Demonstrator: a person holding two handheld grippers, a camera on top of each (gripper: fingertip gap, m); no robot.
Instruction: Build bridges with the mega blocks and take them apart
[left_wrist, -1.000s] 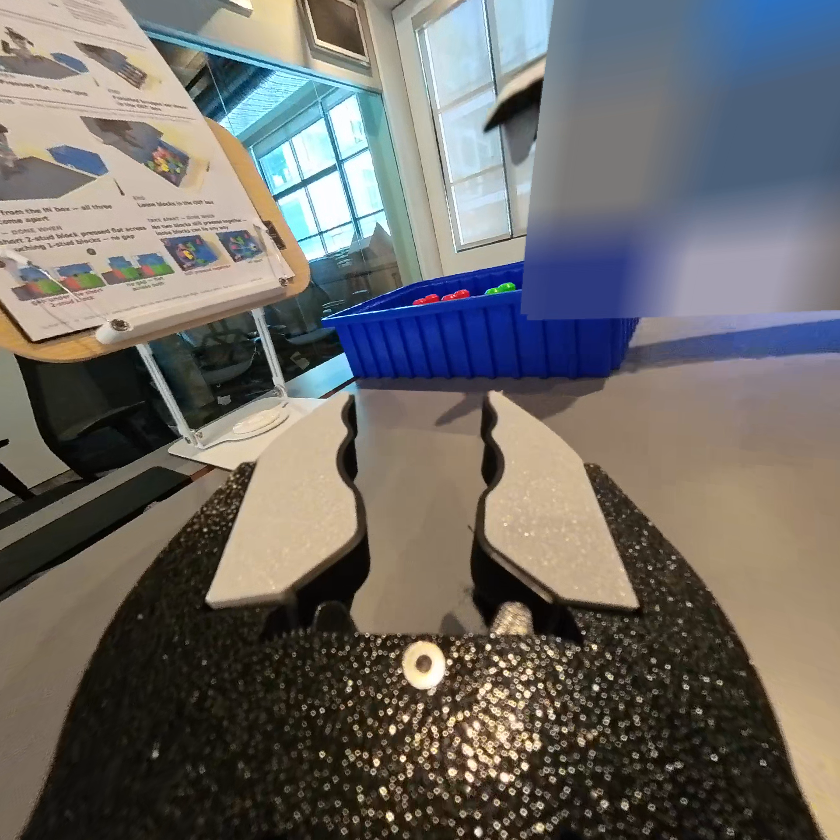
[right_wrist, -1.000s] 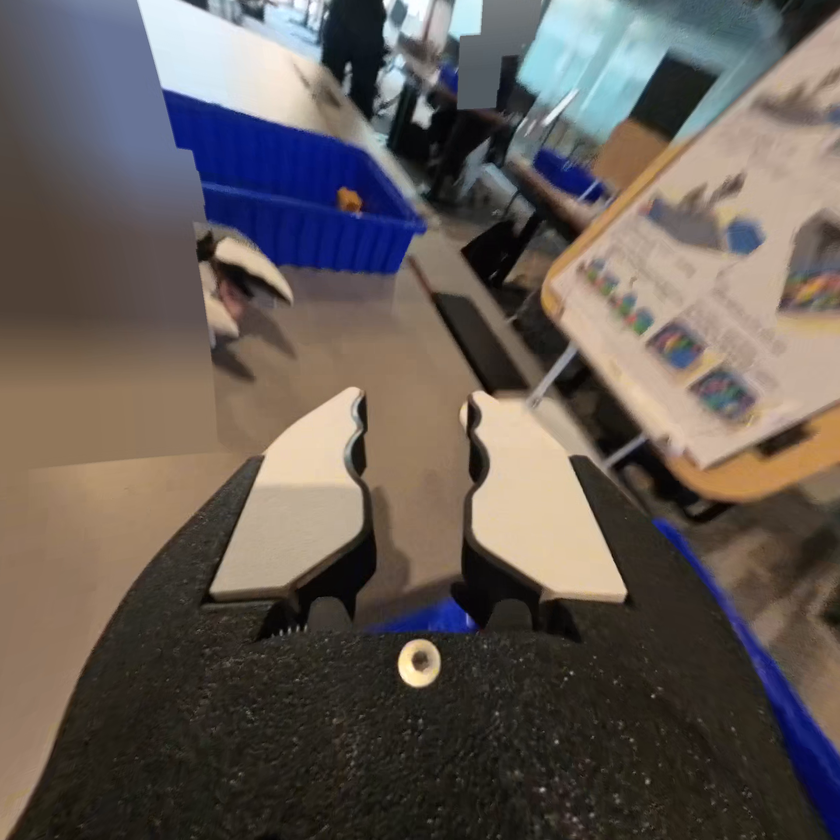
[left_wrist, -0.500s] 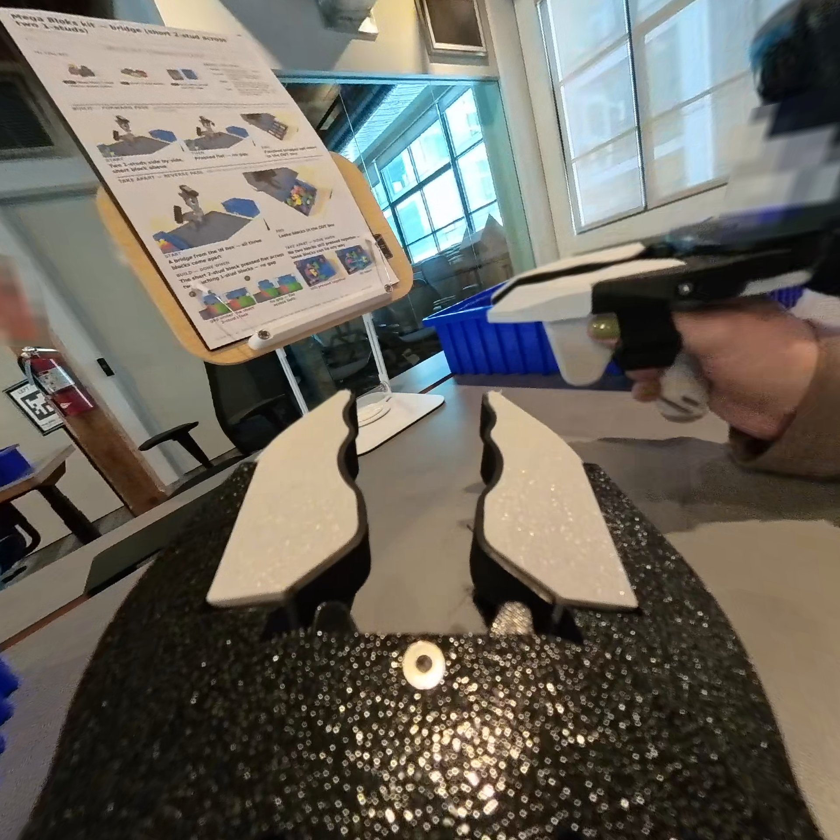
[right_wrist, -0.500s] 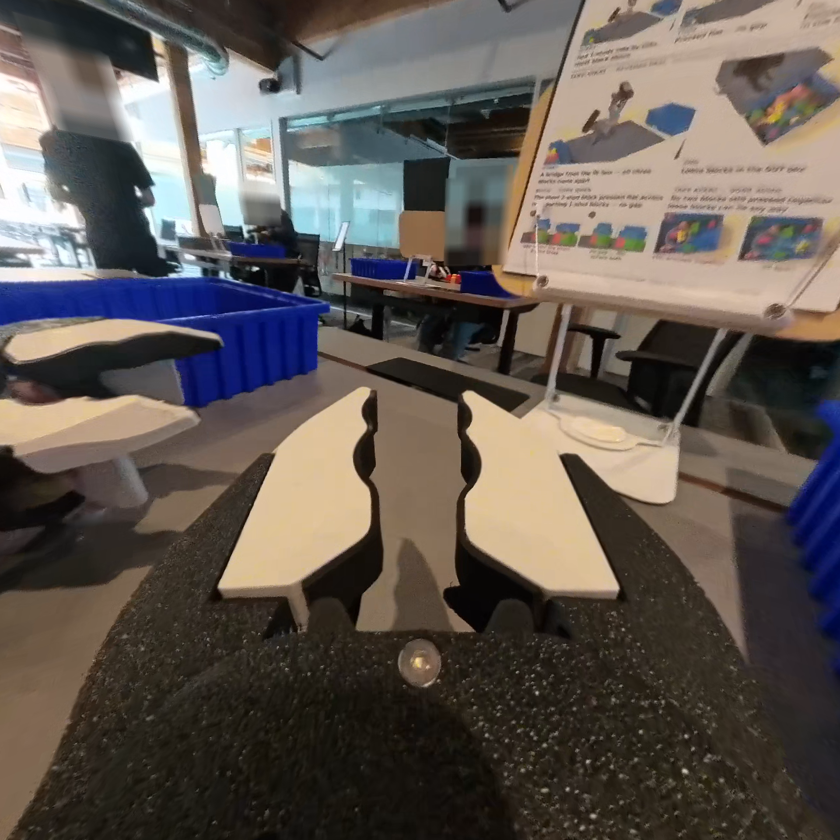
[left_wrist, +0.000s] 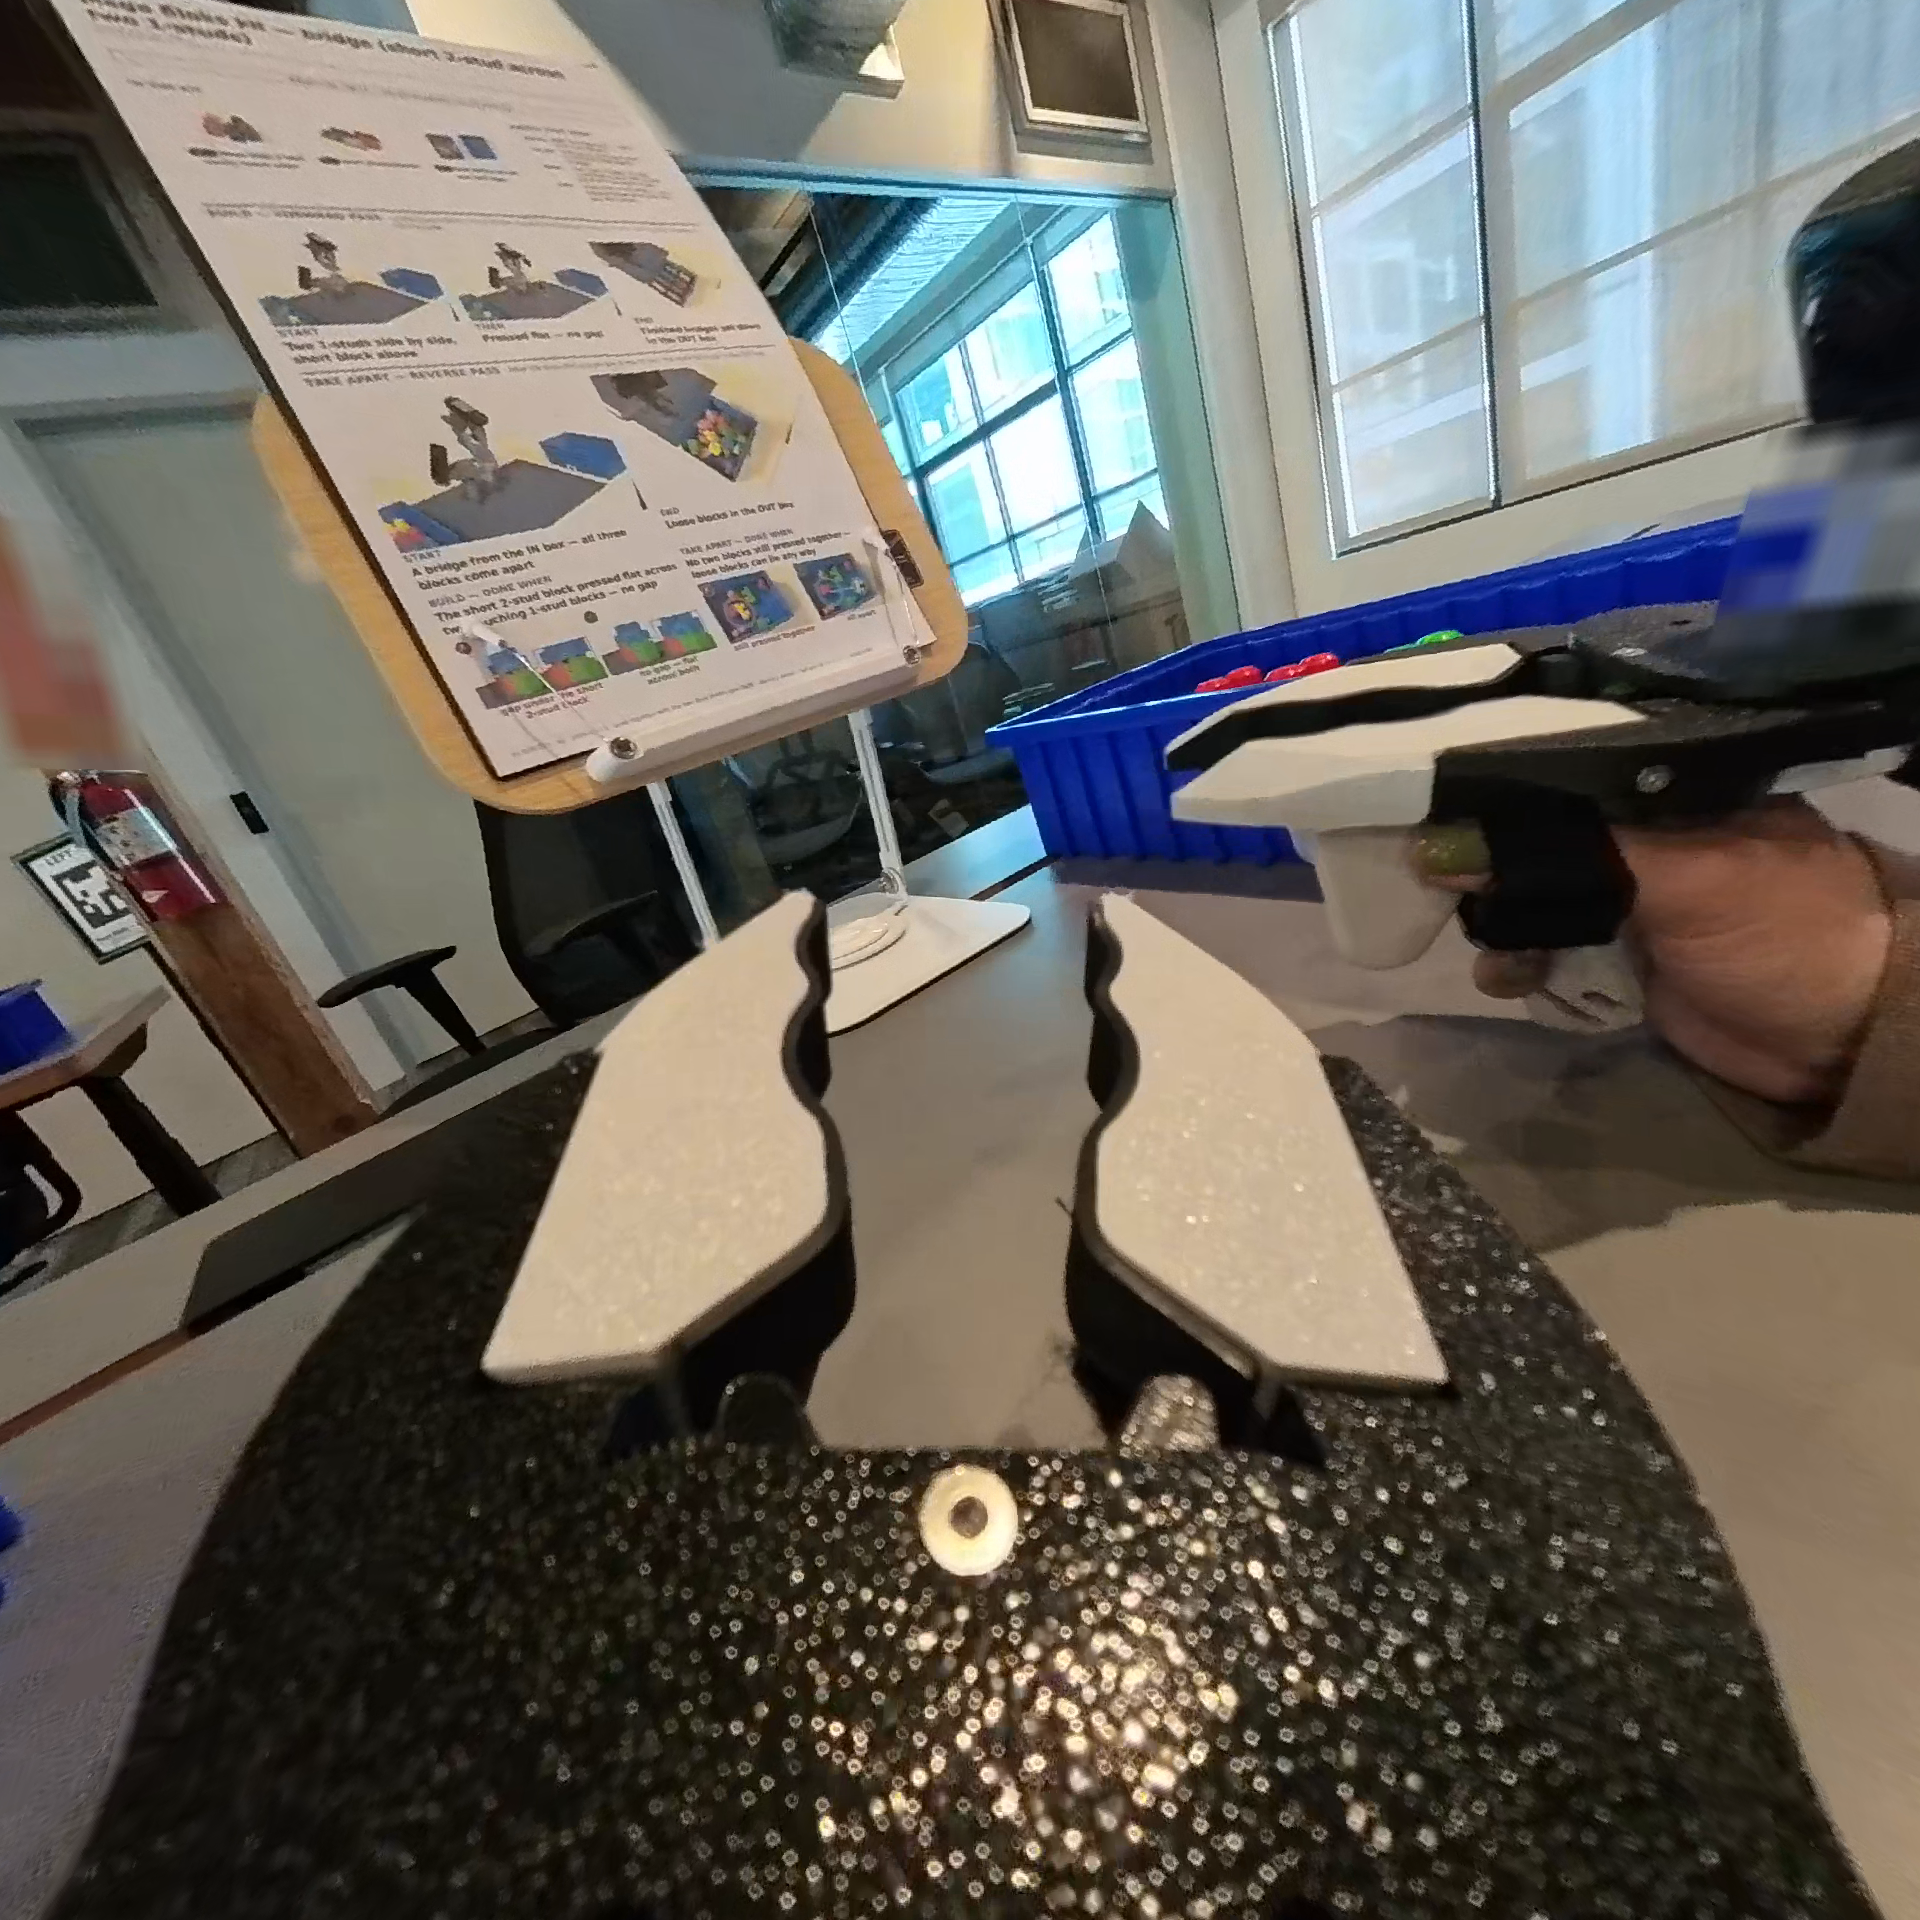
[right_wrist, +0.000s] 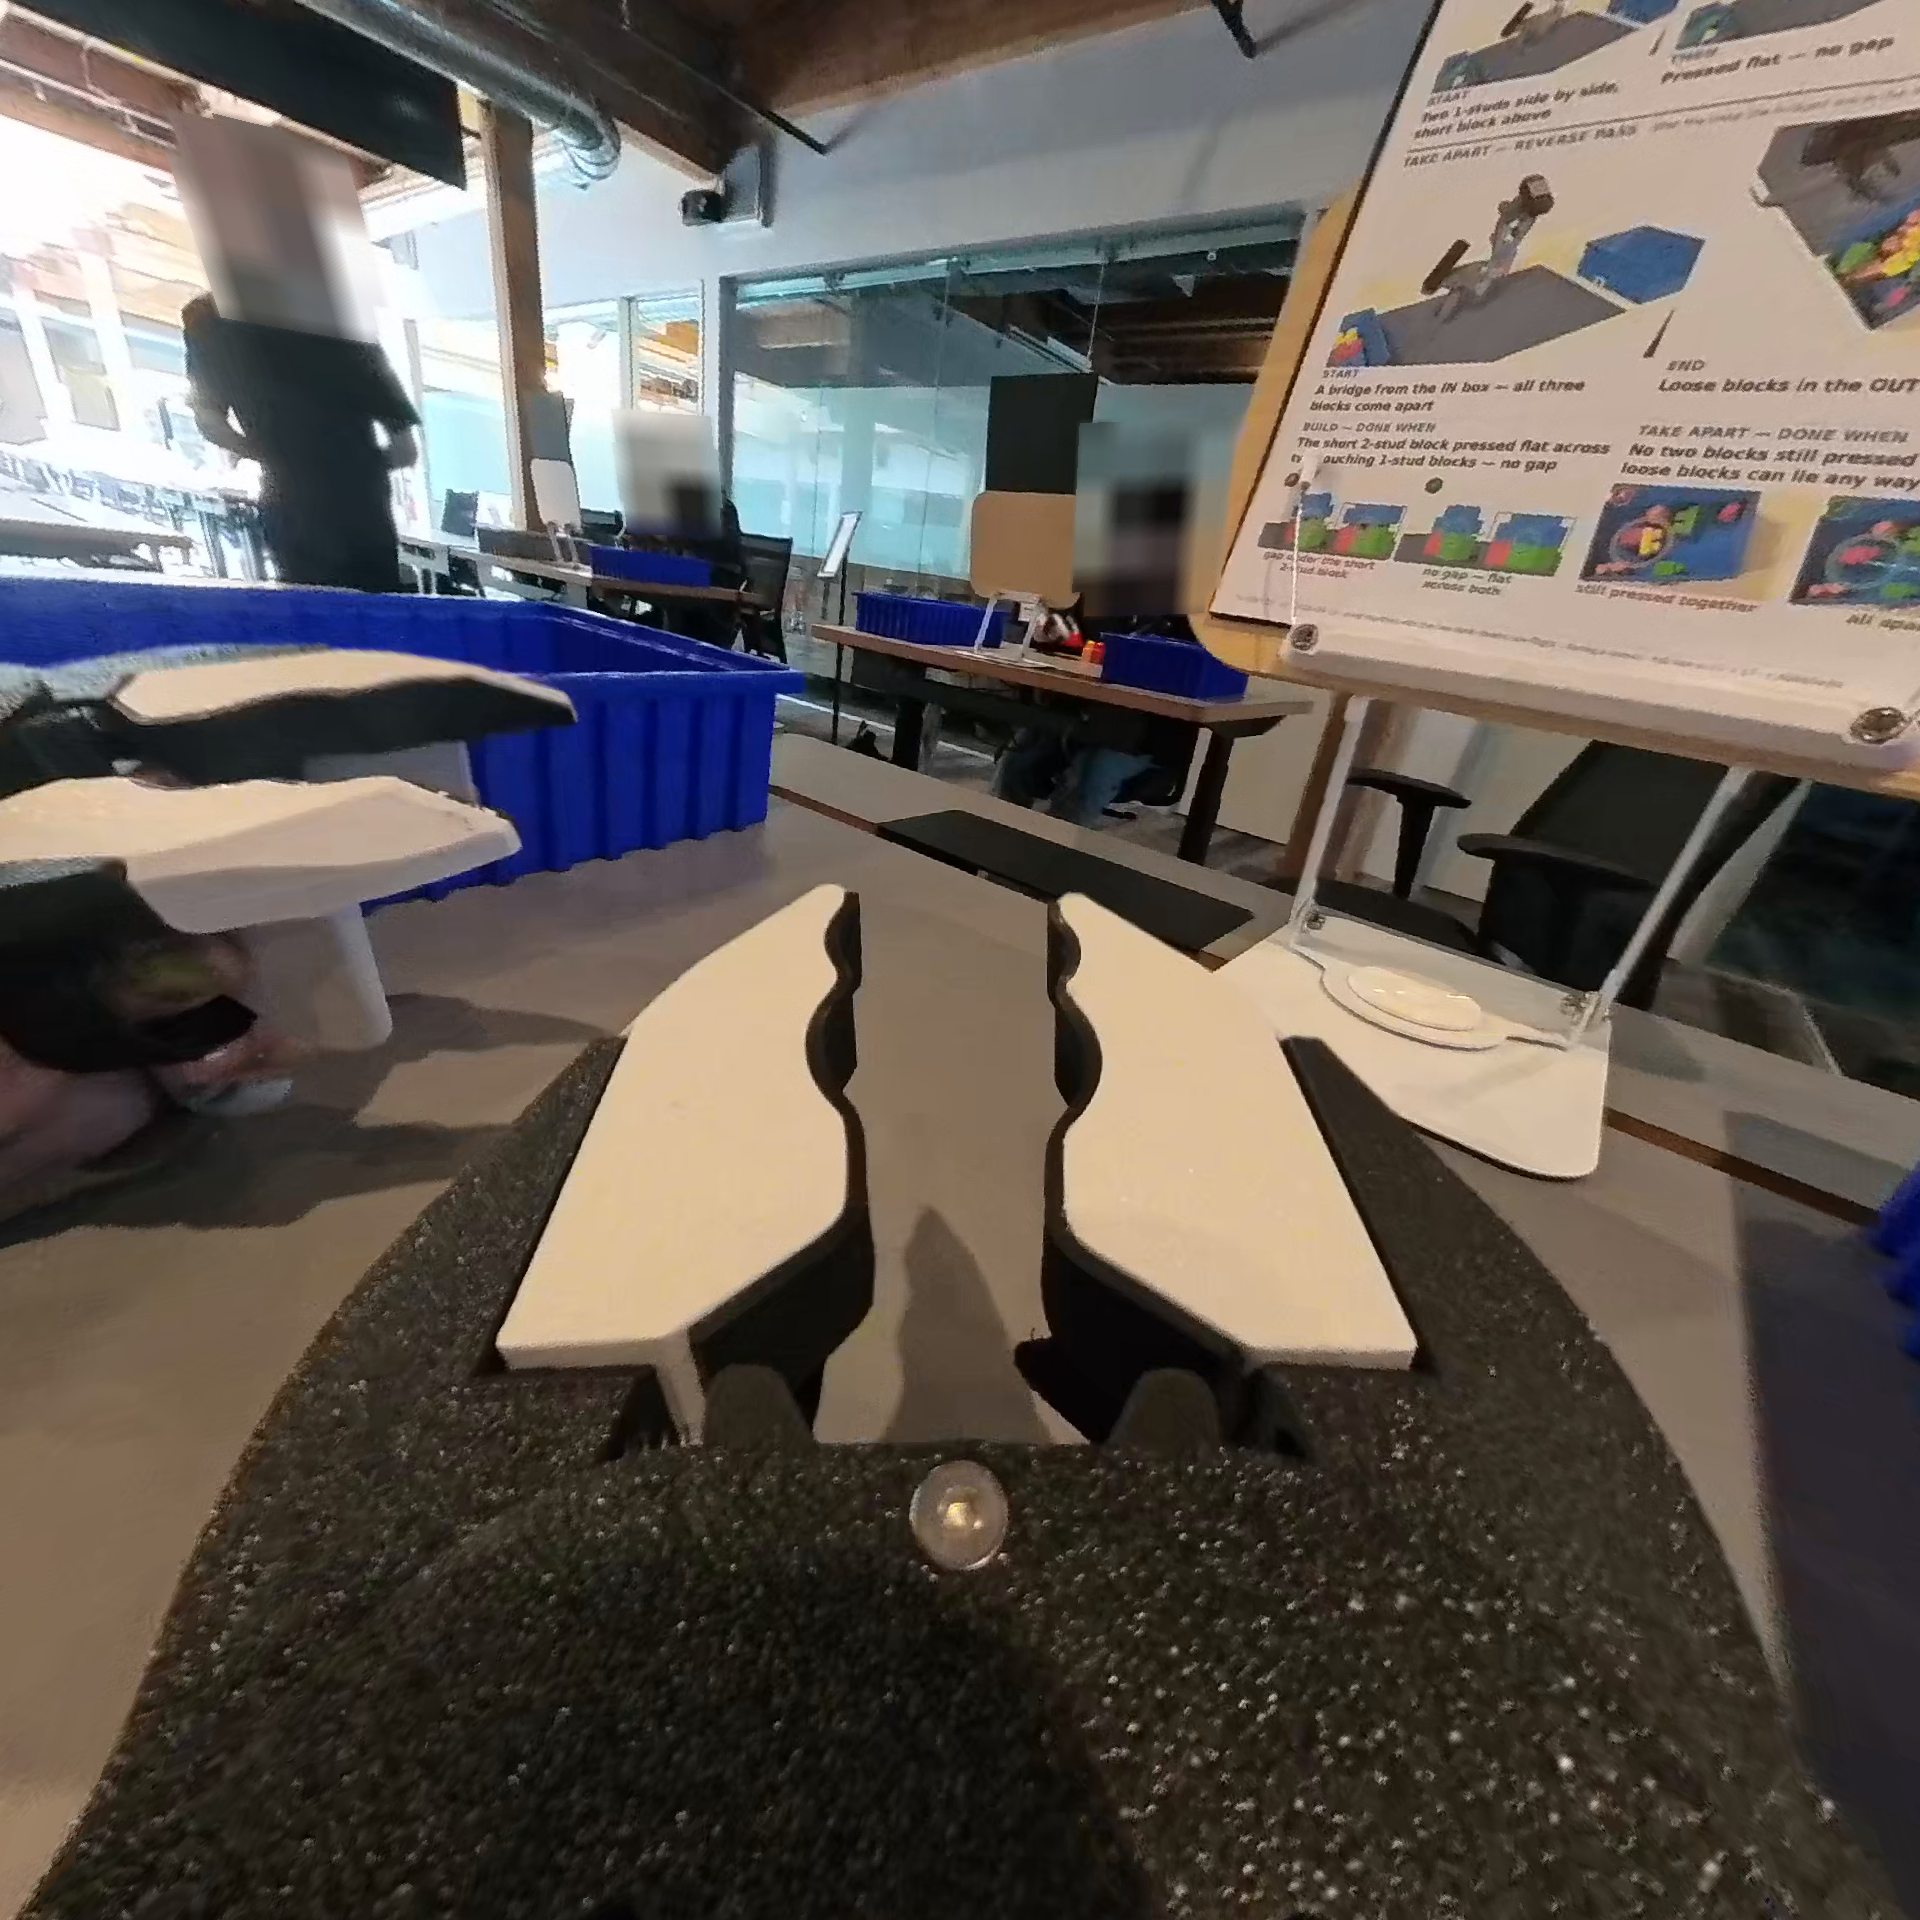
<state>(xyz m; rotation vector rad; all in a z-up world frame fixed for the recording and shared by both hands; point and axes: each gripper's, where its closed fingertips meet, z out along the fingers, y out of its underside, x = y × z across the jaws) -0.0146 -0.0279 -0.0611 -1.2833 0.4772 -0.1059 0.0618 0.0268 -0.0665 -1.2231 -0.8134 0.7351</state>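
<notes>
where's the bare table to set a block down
Bare grey table lies ahead of both open grippers, between the blue bin and the instruction stand's white base. Crowded: left gripper side.

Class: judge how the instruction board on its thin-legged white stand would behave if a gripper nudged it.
The board probably tips readily: it sits high on thin legs. Its flat white base may slide on the smooth table.

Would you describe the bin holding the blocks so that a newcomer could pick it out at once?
Start at the grey table with the instruction board on a white stand. Right of that stand, by the big windows, sits the blue ribbed bin. Red and green blocks peek over its rim, just behind the right gripper.
</notes>
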